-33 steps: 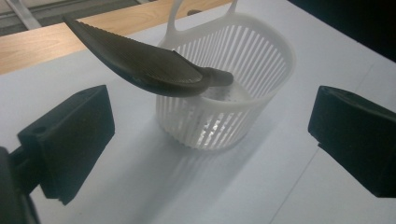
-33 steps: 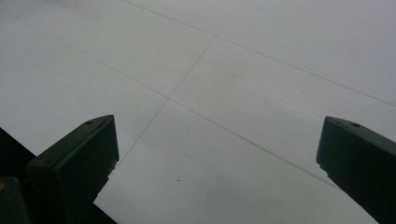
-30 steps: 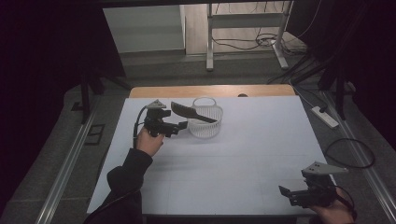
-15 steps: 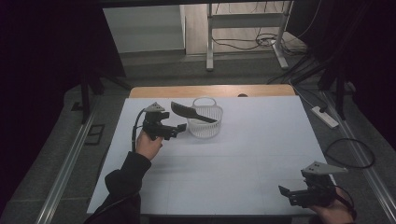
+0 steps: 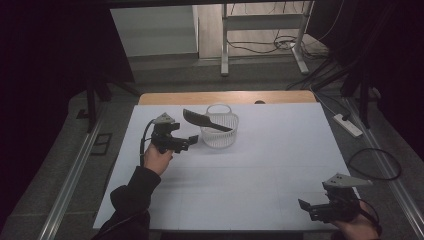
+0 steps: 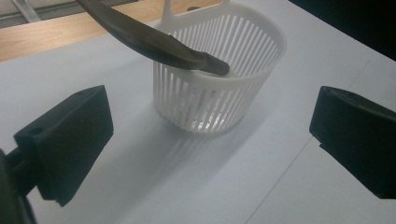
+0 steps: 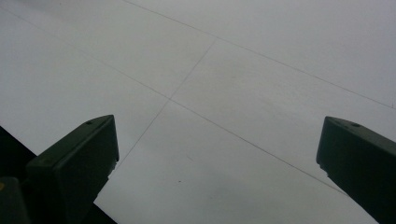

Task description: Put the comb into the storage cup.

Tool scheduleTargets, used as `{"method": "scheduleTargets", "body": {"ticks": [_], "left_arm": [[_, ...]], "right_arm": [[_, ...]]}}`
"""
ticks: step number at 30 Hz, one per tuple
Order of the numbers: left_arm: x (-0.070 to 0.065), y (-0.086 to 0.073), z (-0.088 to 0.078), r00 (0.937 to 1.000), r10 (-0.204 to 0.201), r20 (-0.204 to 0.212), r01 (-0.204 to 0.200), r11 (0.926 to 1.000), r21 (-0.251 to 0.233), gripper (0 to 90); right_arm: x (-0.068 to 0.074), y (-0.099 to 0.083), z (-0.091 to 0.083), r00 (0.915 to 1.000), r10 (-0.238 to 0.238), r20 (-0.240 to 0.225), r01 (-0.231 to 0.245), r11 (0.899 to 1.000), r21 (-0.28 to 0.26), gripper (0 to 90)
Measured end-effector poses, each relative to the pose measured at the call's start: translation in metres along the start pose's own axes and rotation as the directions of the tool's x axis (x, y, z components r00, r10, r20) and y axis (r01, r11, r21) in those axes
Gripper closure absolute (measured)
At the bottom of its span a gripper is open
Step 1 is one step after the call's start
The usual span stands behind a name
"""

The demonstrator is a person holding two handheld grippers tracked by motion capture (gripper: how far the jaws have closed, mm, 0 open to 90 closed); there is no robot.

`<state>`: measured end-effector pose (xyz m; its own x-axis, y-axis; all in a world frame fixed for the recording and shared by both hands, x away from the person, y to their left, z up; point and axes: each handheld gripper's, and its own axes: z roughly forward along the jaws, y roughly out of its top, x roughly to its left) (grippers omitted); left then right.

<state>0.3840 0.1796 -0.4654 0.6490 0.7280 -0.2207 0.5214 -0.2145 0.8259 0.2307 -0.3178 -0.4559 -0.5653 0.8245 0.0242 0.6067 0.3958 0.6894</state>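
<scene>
A white slatted basket (image 5: 219, 131) stands on the white table (image 5: 260, 165) at the back, left of centre. A black comb (image 5: 206, 120) lies tilted across its rim, one end inside the basket and the wider end jutting out to the left. In the left gripper view the comb (image 6: 154, 39) crosses the basket (image 6: 219, 88) just ahead of the jaws. My left gripper (image 5: 189, 141) is open, just left of the basket, holding nothing. At the table's front right corner my right gripper (image 5: 306, 209) is open over bare tabletop.
A wooden strip (image 5: 225, 97) runs along the table's far edge. Metal rails flank the table on the floor. A power strip (image 5: 349, 125) and cables lie on the floor at the right. A desk frame (image 5: 260, 35) stands beyond the table.
My left gripper has drawn back a little toward the person, away from the basket. The comb stays resting across the basket. The right gripper has not moved.
</scene>
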Motion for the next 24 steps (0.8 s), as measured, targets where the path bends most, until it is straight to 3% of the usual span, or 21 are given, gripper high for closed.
{"method": "scheduleTargets", "body": {"ticks": [12, 24], "left_arm": [[-0.005, -0.002, -0.006, 0.9995, 0.031, -0.011, -0.031, 0.9995, 0.011, 0.6], [-0.007, -0.005, -0.013, 0.9998, 0.017, -0.006, -0.017, 0.9998, 0.009, 0.7]], "right_arm": [[0.000, -0.001, -0.001, 1.0000, -0.003, 0.004, 0.003, 1.000, 0.002, 0.0], [0.000, -0.003, -0.003, 1.0000, 0.000, 0.010, 0.000, 1.000, 0.000, 0.0]]}}
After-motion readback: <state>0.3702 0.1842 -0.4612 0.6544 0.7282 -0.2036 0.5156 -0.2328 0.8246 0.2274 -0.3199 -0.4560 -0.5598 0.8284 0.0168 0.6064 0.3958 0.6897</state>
